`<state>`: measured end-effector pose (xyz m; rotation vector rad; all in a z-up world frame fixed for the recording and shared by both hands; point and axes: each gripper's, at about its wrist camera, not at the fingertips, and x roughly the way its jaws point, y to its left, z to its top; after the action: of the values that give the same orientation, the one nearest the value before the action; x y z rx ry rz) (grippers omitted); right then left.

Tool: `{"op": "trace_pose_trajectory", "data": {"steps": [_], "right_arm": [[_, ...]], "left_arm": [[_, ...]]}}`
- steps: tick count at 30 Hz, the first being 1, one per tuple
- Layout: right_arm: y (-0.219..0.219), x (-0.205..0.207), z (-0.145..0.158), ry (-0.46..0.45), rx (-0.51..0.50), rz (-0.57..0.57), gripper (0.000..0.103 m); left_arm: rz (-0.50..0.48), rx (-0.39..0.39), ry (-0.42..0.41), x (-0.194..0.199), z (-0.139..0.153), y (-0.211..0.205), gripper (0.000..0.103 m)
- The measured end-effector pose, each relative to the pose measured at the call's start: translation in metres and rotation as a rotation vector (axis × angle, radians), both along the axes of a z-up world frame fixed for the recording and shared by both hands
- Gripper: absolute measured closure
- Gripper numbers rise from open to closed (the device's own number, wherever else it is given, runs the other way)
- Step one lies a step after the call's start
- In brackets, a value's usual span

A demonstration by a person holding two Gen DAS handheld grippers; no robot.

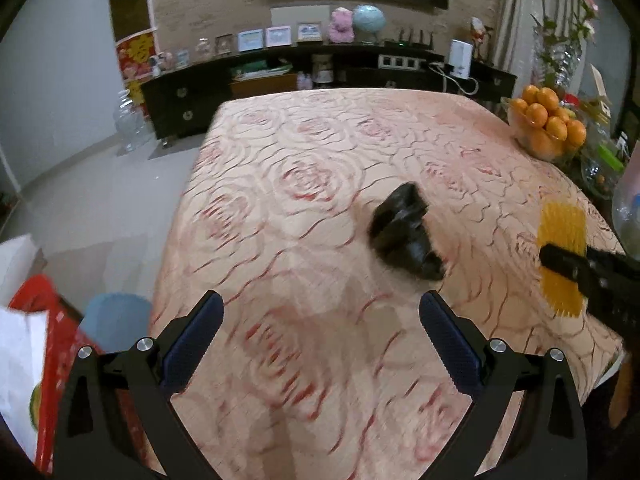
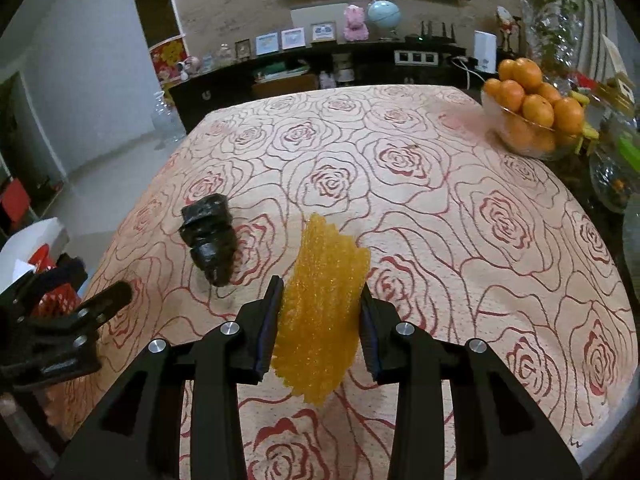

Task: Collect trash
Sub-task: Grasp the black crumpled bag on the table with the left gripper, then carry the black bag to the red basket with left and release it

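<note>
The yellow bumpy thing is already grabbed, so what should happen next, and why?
Probably the left gripper should reach for the crumpled black bag. Its jaws are open and empty, the bag lies loose on the tablecloth, and the right gripper is already shut on the yellow foam net.

Tablecloth (image 2: 420,208): pale peach-pink with a repeating rose outline pattern in dark red, some petals filled red. Held scrap (image 2: 320,312) is translucent amber-yellow with a bumpy ridged texture and serrated edges; the crumpled wrapper (image 2: 208,236) is glossy black; both grippers, right (image 2: 320,320) and left (image 1: 320,340), are matte black with dark blue pads and silver screw heads. Background: bright orange fruit (image 2: 528,92) in a clear glass bowl, pink plush toy (image 2: 355,22), pale blue-green globe (image 2: 384,13), dark brown-black cabinet (image 2: 280,76), red box (image 1: 56,344) at left.
</note>
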<state>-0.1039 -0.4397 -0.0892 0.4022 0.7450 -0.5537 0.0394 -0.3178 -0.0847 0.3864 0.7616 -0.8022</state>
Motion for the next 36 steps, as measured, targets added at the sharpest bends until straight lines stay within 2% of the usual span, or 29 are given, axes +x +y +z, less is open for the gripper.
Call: {"op": "trace_pose_trajectory", "data": {"steps": [8,11,14,16,17,25,36], "right_arm": [[-0.013,-0.006,-0.003,-0.003,0.040,-0.042,0.068],[-0.016,-0.006,-0.005,-0.001,0.056,-0.047,0.068],[-0.019,-0.007,-0.008,-0.002,0.077,-0.048,0.068],[-0.020,-0.007,-0.009,-0.002,0.088,-0.050,0.068],[-0.021,-0.007,-0.010,-0.001,0.090,-0.051,0.068],[-0.019,-0.006,-0.009,-0.007,0.086,-0.039,0.068],[0.002,-0.001,0.002,-0.028,0.041,0.014,0.068]], "left_arm": [[-0.048,0.027,0.037,0.009,-0.017,-0.057,0.009],[-0.055,0.039,0.063,0.014,-0.026,-0.072,0.017],[-0.065,0.052,0.089,0.017,-0.033,-0.084,0.039],[-0.078,0.067,0.101,0.017,-0.039,-0.088,0.066],[-0.084,0.068,0.103,0.016,-0.041,-0.088,0.070],[-0.091,0.043,0.051,0.001,-0.032,-0.072,0.073],[-0.071,-0.028,-0.021,-0.024,0.011,-0.011,0.073]]}}
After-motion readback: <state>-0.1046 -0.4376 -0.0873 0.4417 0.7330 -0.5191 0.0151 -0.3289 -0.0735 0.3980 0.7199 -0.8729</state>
